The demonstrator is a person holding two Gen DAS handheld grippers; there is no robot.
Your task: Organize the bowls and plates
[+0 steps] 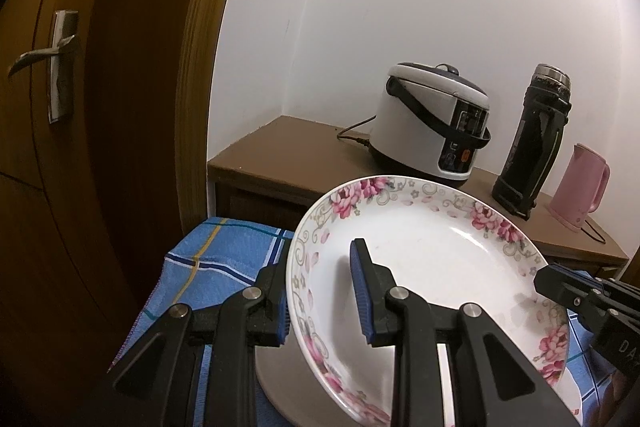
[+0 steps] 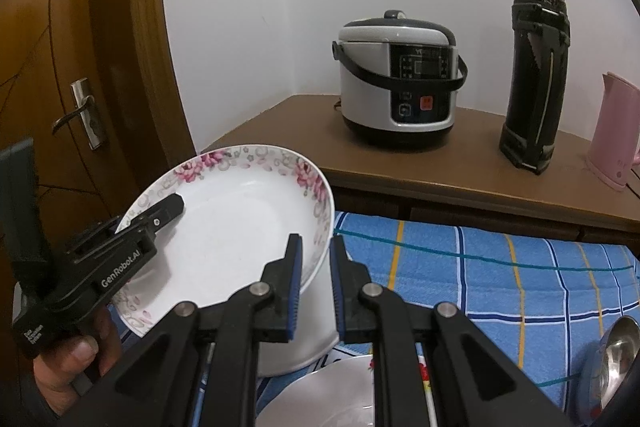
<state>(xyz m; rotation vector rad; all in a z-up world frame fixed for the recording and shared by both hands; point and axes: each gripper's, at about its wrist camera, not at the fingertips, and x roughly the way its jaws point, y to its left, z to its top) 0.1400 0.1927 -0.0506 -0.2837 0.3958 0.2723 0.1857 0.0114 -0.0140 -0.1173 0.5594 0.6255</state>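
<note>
Metal bowl (image 2: 616, 359) in right view only, door handle (image 1: 44, 63)

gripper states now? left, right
Left gripper: closed on the rim of the flowered plate.
Right gripper: closed on the same plate's opposite rim.

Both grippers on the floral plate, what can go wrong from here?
1. The floral-rimmed white plate is tilted and pinched only at its rim by the left gripper and the right gripper; uneven pulling could make it slip or twist.
2. The white bowl sits right under it; lowering at this tilt may knock rim against rim.
3. The plain white plate and steel bowl lie close on the blue checked cloth, crowding any set-down.
</note>
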